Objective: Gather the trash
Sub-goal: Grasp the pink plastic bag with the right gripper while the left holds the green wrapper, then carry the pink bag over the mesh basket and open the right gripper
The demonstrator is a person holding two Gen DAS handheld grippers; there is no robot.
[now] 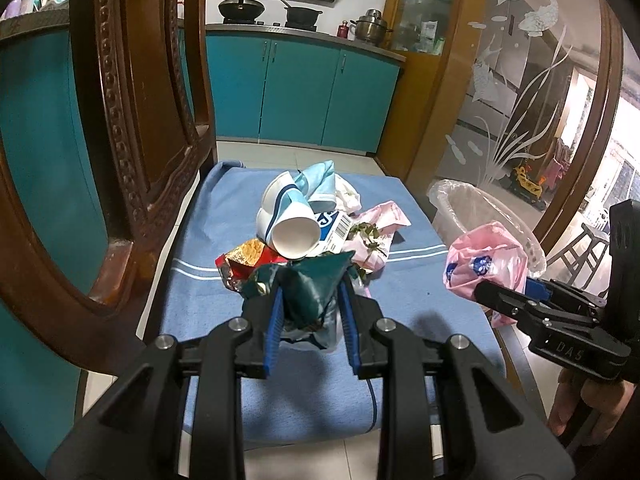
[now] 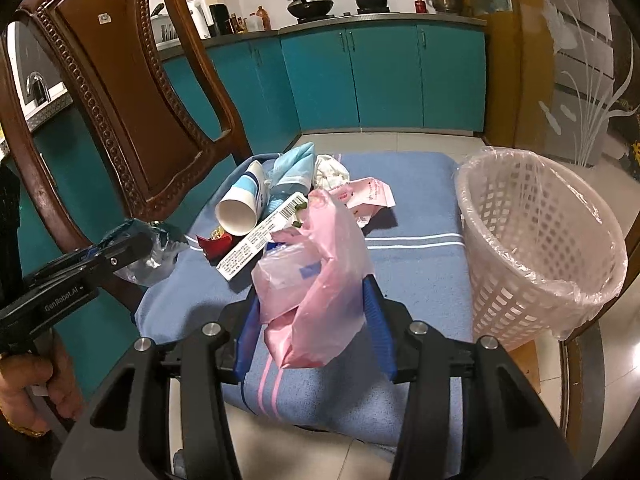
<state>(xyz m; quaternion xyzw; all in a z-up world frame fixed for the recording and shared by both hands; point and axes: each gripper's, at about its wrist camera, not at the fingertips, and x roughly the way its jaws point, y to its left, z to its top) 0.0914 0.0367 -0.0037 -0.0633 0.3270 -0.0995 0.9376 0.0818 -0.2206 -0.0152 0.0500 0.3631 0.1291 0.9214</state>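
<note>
My left gripper (image 1: 311,292) is shut on a crumpled dark green foil wrapper (image 1: 308,284), held just above the blue towel (image 1: 208,320) on the chair seat. My right gripper (image 2: 312,296) is shut on a pink plastic bag (image 2: 316,256), lifted off the towel beside a white mesh bin (image 2: 540,240) lined with clear plastic. The trash pile behind holds a white paper cup (image 1: 294,236), a barcoded box (image 2: 260,244), a red wrapper (image 2: 216,242), a pink paper packet (image 2: 368,194), crumpled tissue (image 2: 330,172) and a light blue piece (image 1: 316,176). Each gripper shows in the other's view: right (image 1: 508,292), left (image 2: 128,248).
The carved wooden chair back (image 1: 132,120) rises at the left of the seat. Teal kitchen cabinets (image 2: 384,80) stand behind, and a frosted glass door (image 1: 520,100) is on the right. The bin (image 1: 480,208) stands off the seat's right edge. A hand (image 2: 36,396) holds the left gripper's handle.
</note>
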